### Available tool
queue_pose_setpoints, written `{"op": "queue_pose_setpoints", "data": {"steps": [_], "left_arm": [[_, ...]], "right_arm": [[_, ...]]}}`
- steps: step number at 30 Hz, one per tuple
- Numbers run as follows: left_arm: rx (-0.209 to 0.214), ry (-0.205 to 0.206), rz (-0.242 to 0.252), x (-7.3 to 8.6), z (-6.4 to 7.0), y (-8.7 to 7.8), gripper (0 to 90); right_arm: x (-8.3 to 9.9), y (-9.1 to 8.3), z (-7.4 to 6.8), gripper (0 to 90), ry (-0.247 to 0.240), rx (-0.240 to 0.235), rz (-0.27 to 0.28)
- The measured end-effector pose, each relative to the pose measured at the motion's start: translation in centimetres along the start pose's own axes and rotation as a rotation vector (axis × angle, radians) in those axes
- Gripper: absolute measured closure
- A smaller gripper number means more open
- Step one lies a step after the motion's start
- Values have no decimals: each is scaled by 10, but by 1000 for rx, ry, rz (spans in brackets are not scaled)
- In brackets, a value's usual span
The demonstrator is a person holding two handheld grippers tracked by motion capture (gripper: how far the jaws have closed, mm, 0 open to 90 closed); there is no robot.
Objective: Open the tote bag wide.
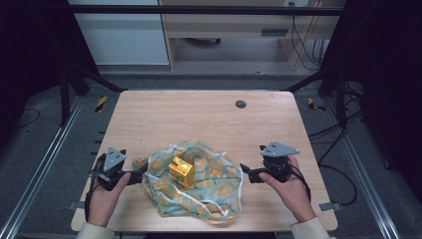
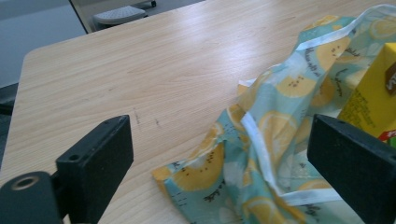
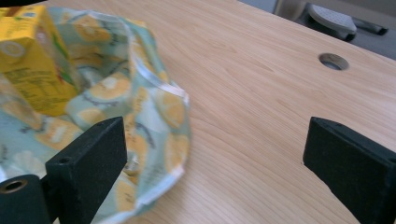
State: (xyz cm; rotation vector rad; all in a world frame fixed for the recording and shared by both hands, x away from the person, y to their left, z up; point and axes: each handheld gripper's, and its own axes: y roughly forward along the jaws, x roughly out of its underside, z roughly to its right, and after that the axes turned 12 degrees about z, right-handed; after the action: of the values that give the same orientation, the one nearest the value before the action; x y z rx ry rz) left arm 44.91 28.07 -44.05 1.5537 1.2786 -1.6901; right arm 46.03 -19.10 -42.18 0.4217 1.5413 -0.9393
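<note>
A light-blue cloth printed with lemon slices lies crumpled on the front middle of the wooden table. A small yellow carton stands upright on it. My left gripper is at the cloth's left corner, open. In the left gripper view that gripper has the corner of the cloth lying between its wide-apart jaws, with the carton at the right. My right gripper is open at the cloth's right edge. In the right gripper view this gripper has the cloth's white-trimmed hem by its left jaw and the carton beyond.
A round cable hole sits in the table's far middle, also seen as the hole in the right gripper view. Bare wood stretches behind the cloth. Black frame posts stand at both far corners, and a wooden desk is beyond.
</note>
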Motion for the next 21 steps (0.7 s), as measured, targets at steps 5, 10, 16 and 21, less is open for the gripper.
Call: {"op": "queue_pose_setpoints", "data": {"steps": [5,10,16,21], "left_arm": [[-36,-21,-21,6,-12,1,65],[-89,-21,-51,13,-23,5,64],[-112,-43,-112,21,-32,10,64],[-113,-38,-157,25,-31,14,64]], "right_arm": [[12,-6,19,63,38,52,3],[24,-8,37,67,70,107,-23],[43,-12,58,85,91,200,-65],[57,-15,74,93,145,249,-93]]}}
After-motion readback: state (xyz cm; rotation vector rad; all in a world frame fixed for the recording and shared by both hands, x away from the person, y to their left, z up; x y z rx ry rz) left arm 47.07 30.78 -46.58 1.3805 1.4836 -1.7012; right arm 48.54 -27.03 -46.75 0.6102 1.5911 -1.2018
